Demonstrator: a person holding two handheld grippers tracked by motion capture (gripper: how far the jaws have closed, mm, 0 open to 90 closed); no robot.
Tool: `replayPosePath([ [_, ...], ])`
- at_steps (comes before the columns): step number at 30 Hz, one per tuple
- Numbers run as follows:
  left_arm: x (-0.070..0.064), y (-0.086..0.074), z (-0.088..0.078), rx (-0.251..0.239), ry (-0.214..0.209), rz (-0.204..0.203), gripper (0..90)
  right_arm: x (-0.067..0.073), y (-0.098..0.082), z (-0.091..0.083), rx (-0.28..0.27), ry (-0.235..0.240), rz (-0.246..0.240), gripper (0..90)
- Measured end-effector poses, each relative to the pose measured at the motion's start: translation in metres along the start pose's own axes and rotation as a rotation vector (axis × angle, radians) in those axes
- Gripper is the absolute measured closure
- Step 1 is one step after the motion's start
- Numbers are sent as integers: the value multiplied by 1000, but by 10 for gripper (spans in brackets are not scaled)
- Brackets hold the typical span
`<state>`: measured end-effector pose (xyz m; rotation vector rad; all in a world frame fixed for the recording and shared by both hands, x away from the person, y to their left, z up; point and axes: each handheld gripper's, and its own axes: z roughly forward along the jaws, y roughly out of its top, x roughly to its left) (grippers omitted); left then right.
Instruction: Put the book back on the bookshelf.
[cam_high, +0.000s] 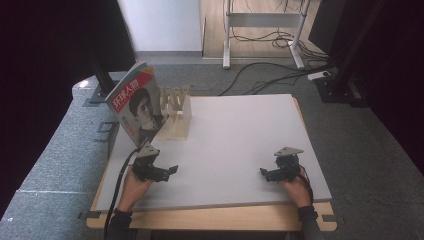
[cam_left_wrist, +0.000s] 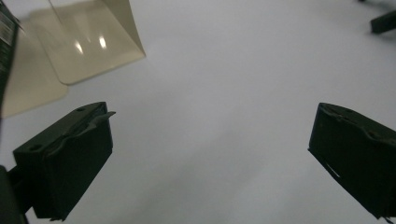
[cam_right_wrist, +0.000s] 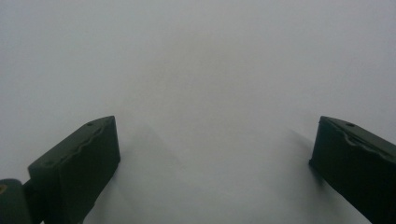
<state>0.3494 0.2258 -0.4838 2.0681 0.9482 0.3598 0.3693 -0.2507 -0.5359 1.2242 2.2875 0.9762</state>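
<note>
Magazine (cam_high: 136, 106) is the likely work item: it stands tilted at the far left of the table (cam_high: 240, 145), leaning against the pale wooden rack (cam_high: 176, 113), well apart from both grippers.

Near edge: left gripper (cam_high: 167, 171) and right gripper (cam_high: 266, 172) rest low on the table, each held by a hand, jaws pointing inward toward each other. Both gripper views show jaws spread wide with nothing between them.

Judgement on the step in hand: the approach has not begun. The left gripper sits nearer and should lead; it should come at the magazine's free edge squarely, since a thin, leaning cover may slide or topple the rack if pushed.

View comparison: the left gripper view picks up a glossy cream base of the rack (cam_left_wrist: 93, 42) and the magazine's dark edge at far left. The high view alone gives the cover and the floor cables (cam_high: 270, 75) beyond.
</note>
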Motion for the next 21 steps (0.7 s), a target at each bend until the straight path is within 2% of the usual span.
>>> replayPosePath([
  [3, -3, -7, 14, 44, -18, -3, 0, 0, 0, 0, 0, 0, 0, 3],
  [8, -8, -21, 32, 143, -20, 16, 0, 0, 0, 0, -4, -2, -3, 6],
  [10, -9, -26, 38, 172, 1, 40, 0, 0, 0, 0, -4, -2, -2, 6],
  [12, -12, -27, 38, 171, 21, 62, 0, 1, 0, 0, -4, -2, -3, 6],
  [21, -12, -27, 38, 172, 20, 56, 0, 1, -1, -1, -8, -2, -7, 18],
])
